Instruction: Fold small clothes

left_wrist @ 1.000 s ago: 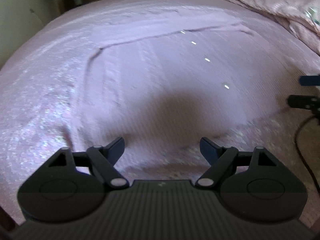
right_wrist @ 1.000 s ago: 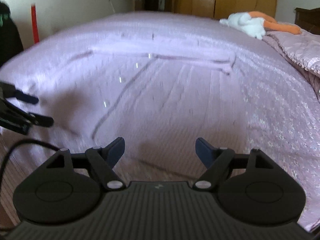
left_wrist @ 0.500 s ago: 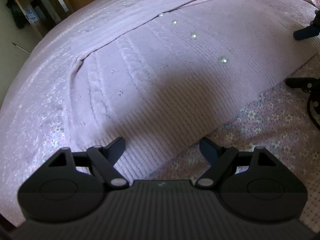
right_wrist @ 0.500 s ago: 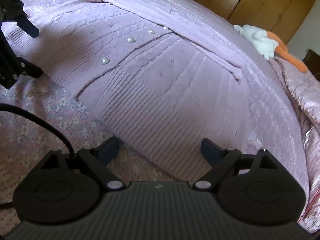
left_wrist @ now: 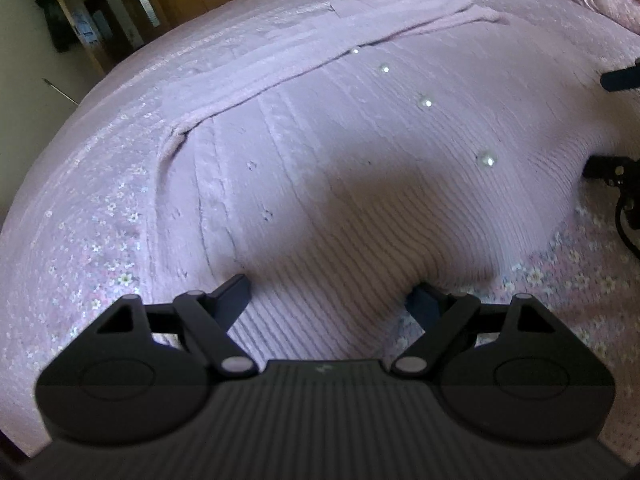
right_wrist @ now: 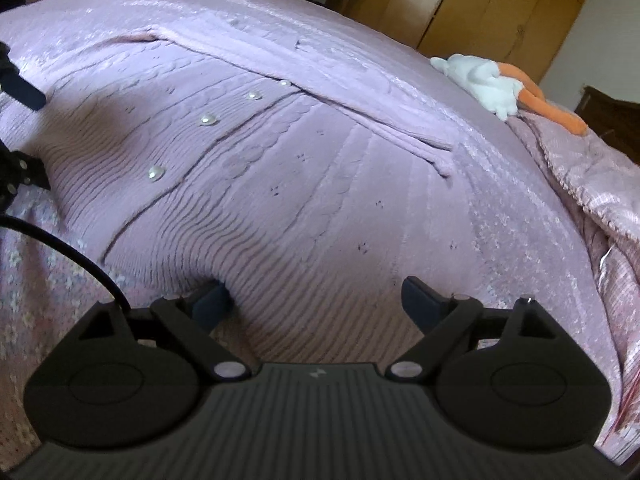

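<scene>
A lilac knitted cardigan (left_wrist: 360,168) with pearl buttons (left_wrist: 487,159) lies flat on the bed, sleeves folded across its top. My left gripper (left_wrist: 330,294) is open and straddles the ribbed bottom hem at the left half; the hem's fabric sits between the fingers. In the right wrist view the same cardigan (right_wrist: 320,168) spreads out, and my right gripper (right_wrist: 316,298) is open over the hem of the right half, its left fingertip tucked under the hem's edge. Each gripper's fingers show at the edge of the other's view.
A floral pink bedsheet (left_wrist: 80,240) covers the bed. A white and orange plush toy (right_wrist: 492,84) lies at the far side by a pink quilt (right_wrist: 592,176). Wooden wardrobes (right_wrist: 500,4) stand behind. A black cable (right_wrist: 60,240) runs near the right gripper.
Both grippers have come down and forward to the cardigan's bottom hem, which now sits between their open fingers; the fabric bulges slightly at the fingertips.
</scene>
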A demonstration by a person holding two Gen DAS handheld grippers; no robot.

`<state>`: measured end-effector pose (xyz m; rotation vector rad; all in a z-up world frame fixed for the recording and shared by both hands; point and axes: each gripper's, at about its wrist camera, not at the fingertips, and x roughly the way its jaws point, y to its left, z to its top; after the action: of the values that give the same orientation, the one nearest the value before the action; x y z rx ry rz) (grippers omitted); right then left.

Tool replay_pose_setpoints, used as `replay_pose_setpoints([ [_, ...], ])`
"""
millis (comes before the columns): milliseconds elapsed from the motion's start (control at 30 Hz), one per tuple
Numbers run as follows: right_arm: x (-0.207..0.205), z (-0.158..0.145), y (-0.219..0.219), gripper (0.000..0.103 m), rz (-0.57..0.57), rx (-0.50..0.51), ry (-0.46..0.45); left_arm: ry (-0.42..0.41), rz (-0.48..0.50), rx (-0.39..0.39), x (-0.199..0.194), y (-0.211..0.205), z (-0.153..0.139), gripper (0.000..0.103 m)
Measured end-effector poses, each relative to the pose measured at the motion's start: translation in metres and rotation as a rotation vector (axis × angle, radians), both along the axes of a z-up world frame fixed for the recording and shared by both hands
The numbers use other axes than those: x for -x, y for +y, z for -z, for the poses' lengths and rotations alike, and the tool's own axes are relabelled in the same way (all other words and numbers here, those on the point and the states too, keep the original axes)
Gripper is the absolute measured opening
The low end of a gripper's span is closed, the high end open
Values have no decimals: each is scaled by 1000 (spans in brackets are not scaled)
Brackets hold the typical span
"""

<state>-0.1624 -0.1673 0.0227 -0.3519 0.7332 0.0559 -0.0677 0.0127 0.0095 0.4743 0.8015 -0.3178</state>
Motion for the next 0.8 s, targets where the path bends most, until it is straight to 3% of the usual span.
replay_pose_setpoints([
  [167, -4, -2, -3, 89, 13, -40, -8, -38, -15, 25, 0, 1, -1, 85],
  [267, -8, -3, -6, 81, 24, -71, -11, -49, -16, 47, -1, 1, -2, 77],
  [367, -12, -2, -8, 67, 24, -99, -10, -48, -7, 82, 0, 2, -4, 66],
  [433, -15, -2, -10, 53, 17, -124, -12, -43, -6, 114, 0, 4, -7, 53],
  [467, -17, -3, -11, 47, 12, -137, -14, -43, -4, 136, -1, 5, -9, 41],
  [500, -18, -3, -11, 36, 9, -146, -19, -43, -3, 147, -2, 6, -10, 28],
  [567, -20, -6, -13, 25, -2, -165, -31, -47, -5, 170, -5, 6, -15, 18],
  [633, -22, -11, -13, 16, -15, -184, -46, -48, -17, 194, -9, 6, -20, 15],
  [800, -27, -30, -17, 13, -4, -212, -115, -107, -38, 233, -15, 3, -40, 13],
])
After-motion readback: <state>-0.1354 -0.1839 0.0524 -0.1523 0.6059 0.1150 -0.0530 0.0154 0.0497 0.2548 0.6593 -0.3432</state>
